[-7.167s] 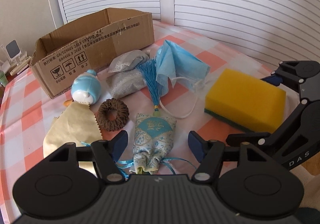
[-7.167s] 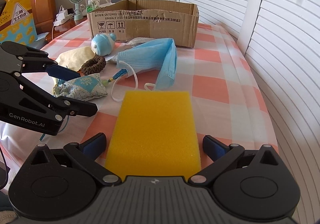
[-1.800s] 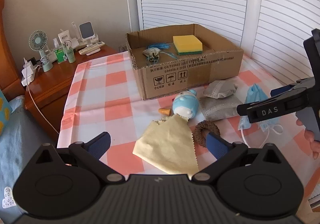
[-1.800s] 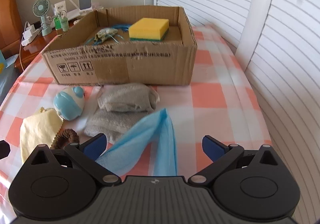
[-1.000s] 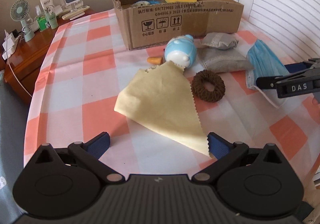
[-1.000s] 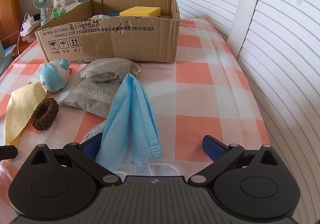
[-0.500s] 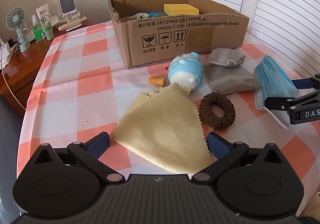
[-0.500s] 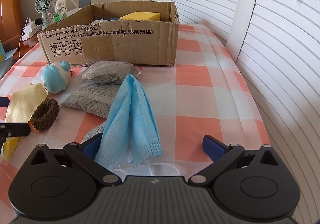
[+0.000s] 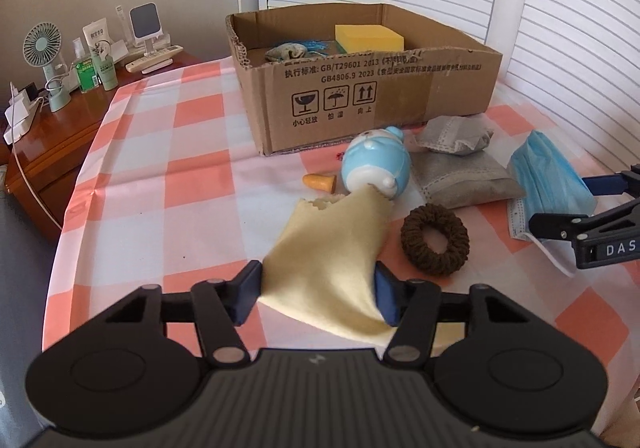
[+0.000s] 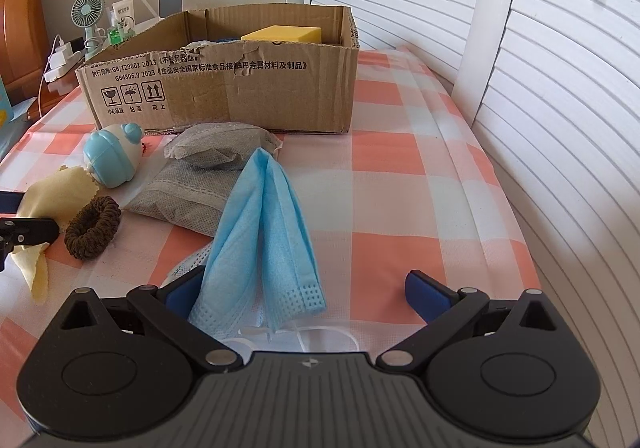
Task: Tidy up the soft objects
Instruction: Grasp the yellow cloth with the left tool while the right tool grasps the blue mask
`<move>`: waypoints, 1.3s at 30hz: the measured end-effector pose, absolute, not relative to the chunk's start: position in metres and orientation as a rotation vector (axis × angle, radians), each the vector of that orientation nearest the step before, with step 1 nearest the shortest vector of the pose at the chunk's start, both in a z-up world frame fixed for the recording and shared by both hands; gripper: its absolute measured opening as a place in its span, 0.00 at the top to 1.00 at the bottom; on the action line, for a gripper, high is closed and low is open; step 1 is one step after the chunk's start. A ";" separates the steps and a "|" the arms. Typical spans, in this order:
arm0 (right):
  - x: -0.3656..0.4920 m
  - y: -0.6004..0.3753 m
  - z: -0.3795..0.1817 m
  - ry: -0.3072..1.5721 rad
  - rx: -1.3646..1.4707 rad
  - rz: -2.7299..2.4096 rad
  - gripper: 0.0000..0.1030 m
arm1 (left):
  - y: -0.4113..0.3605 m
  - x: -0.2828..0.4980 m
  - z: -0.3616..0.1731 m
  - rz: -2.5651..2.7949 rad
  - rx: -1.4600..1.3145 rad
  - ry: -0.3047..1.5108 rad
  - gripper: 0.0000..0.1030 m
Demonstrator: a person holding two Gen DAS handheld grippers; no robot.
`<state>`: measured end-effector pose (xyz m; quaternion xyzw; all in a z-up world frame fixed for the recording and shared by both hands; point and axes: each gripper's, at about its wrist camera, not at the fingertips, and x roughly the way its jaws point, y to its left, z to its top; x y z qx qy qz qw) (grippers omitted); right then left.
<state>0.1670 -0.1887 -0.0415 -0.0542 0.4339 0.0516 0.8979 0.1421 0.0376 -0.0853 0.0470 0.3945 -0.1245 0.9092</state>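
left wrist view: the left gripper (image 9: 318, 290) sits at 6 o'clock, its jaws just drawn in onto the yellow cloth (image 9: 332, 244), which bunches between the two blue pads (image 9: 248, 288) and is grasped there. the cloth's far corner reaches toward 12 o'clock and touches the blue toy (image 9: 376, 165). a small orange cone (image 9: 320, 181) lies just beside the toy at its 9 o'clock. the brown scrunchie (image 9: 435, 239) lies at 3 o'clock of the cloth, near it but apart. two grey pouches (image 9: 460, 167), one stacked on the other, lie at 1 o'clock of the scrunchie. the cardboard box (image 9: 380, 95) stands at 12 o'clock on the checked tablecloth (image 9: 168, 175); inside it are the yellow sponge (image 9: 368, 37) and a patterned sachet (image 9: 286, 51). the right gripper (image 9: 560, 207) enters at 3 o'clock, over the blue face mask (image 9: 548, 175).

right wrist view: the right gripper (image 10: 306, 290) has its jaws spread wide and released; the blue face mask (image 10: 264, 232) lies on the tablecloth between them, against the left-hand pad and well clear of the right-hand one, not clamped. its ear loops (image 10: 320, 336) trail toward 6 o'clock. the grey pouches (image 10: 204, 175) lie at 11 o'clock of the mask, the scrunchie (image 10: 93, 227) at 9 o'clock. a desk fan (image 10: 88, 21) stands on a wooden side table (image 10: 56, 87) at 10 o'clock of the box.
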 end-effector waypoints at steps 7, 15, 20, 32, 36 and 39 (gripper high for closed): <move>0.167 -0.188 -0.042 0.898 -0.112 0.107 0.00 | 0.042 0.131 -0.082 -0.253 0.081 0.818 0.77; 0.167 -0.188 -0.041 0.901 -0.115 0.106 0.00 | 0.049 0.111 -0.081 -0.270 0.078 0.832 0.72; 0.168 -0.187 -0.040 0.915 -0.125 0.115 0.00 | 0.050 0.115 -0.083 -0.252 0.081 0.815 0.61; 0.168 -0.168 -0.026 0.879 -0.155 0.214 0.02 | 0.050 0.118 -0.085 -0.225 0.066 0.800 0.56; 0.173 -0.168 -0.024 0.887 -0.119 0.228 0.05 | 0.050 0.118 -0.085 -0.220 0.061 0.801 0.56; 0.172 -0.169 -0.020 0.882 -0.088 0.245 0.13 | 0.050 0.118 -0.085 -0.219 0.064 0.801 0.56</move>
